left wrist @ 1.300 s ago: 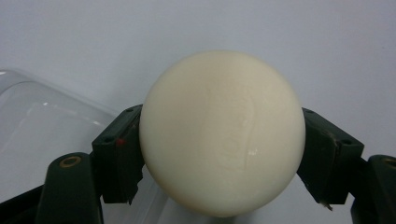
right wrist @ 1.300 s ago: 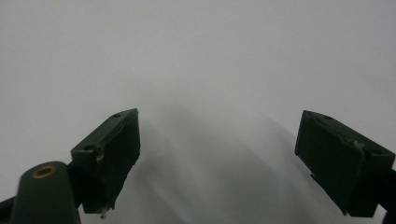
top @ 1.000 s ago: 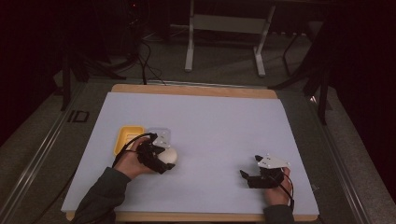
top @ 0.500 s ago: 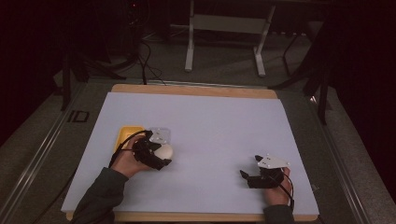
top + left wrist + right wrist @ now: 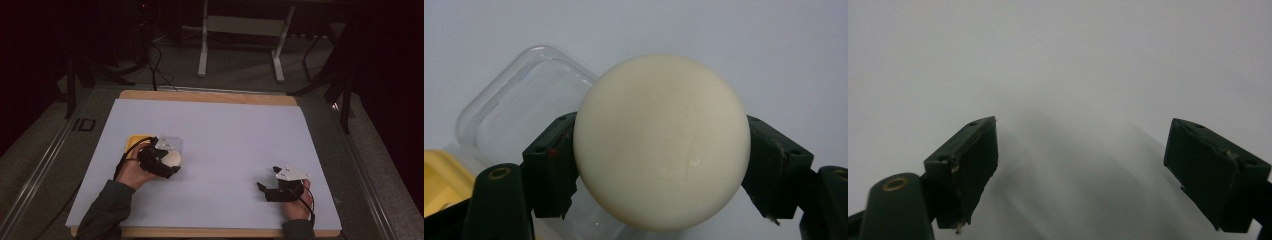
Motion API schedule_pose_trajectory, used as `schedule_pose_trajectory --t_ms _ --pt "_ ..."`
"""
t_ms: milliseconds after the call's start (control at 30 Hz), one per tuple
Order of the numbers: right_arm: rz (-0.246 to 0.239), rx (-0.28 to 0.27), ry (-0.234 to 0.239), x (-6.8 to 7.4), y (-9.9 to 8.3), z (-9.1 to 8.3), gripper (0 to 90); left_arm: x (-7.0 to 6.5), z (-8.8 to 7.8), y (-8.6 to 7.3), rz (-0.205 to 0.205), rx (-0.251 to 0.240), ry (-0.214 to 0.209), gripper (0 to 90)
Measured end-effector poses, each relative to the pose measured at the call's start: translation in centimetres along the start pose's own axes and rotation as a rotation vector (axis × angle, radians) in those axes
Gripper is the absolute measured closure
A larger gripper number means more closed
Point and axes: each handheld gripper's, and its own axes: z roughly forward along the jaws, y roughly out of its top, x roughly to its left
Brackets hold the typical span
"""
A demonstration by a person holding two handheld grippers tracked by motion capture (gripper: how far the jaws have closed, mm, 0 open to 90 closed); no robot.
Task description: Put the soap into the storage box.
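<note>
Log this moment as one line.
left gripper: shut on cream round ball | behind ball: clear plastic container, yellow lid | right gripper: open, nothing held, over white table sheet

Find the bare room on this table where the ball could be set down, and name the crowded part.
Free: the white sheet between the left gripper and right gripper, and its whole far half. Crowded: the near-left, where the ball, clear lid and yellow tub cluster.

table (image 5: 210,96): wooden edge | white sheet (image 5: 225,135) over top | on sheet: yellow container (image 5: 133,142), clear lid (image 5: 175,144)
</note>
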Motion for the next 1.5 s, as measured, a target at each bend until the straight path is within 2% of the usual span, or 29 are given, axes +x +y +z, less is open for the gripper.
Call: schedule_pose_trajectory --t_ms 567,1500 --pt "0.000 0.001 0.000 0.0 0.0 0.0 13.9 1.4 -1.0 -0.6 -0.063 -0.007 0.054 25.6" --pt "0.000 0.000 0.000 0.0 0.0 0.0 13.9 3.3 -2.7 -2.0 -0.128 -0.005 0.124 25.7"
